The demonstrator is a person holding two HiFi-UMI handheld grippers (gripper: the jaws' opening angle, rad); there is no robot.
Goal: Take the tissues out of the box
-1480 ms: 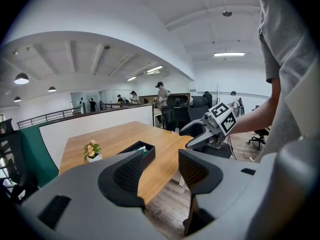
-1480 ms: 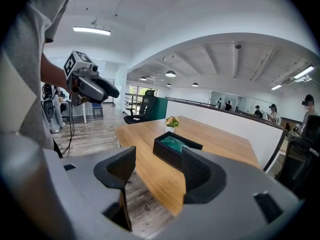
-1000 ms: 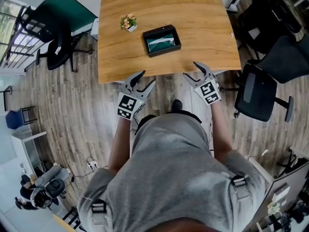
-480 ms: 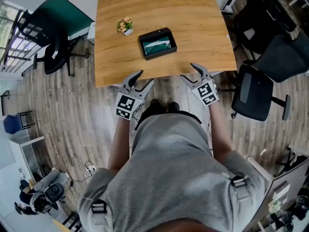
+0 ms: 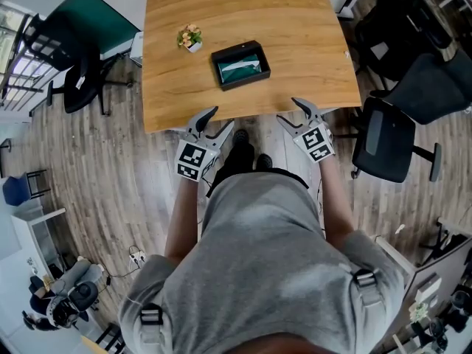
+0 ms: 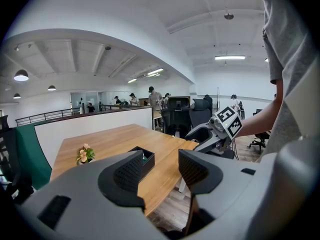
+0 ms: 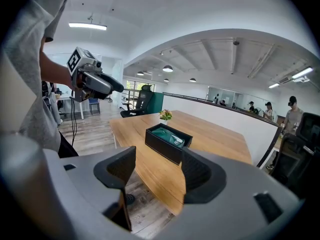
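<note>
A black open box (image 5: 240, 65) holding green-and-white tissues (image 5: 242, 68) sits on the wooden table (image 5: 295, 43), near its front half. The box also shows in the left gripper view (image 6: 145, 160) and in the right gripper view (image 7: 168, 143), where the tissues (image 7: 169, 136) are visible inside. My left gripper (image 5: 211, 120) hovers at the table's front edge, left of the box, open and empty. At the same edge, to the right of the box, my right gripper (image 5: 293, 112) is open and empty too. Both are well short of the box.
A small potted flower (image 5: 189, 38) stands left of the box on the table. Black office chairs stand to the right (image 5: 387, 140) and to the left (image 5: 74, 80) of the table. The person's feet (image 5: 243, 153) rest on the wood floor under the front edge.
The view has shifted slightly left and closer to the table since a second ago. A foot has stepped forward under the table edge. Both grippers keep their open stance.
</note>
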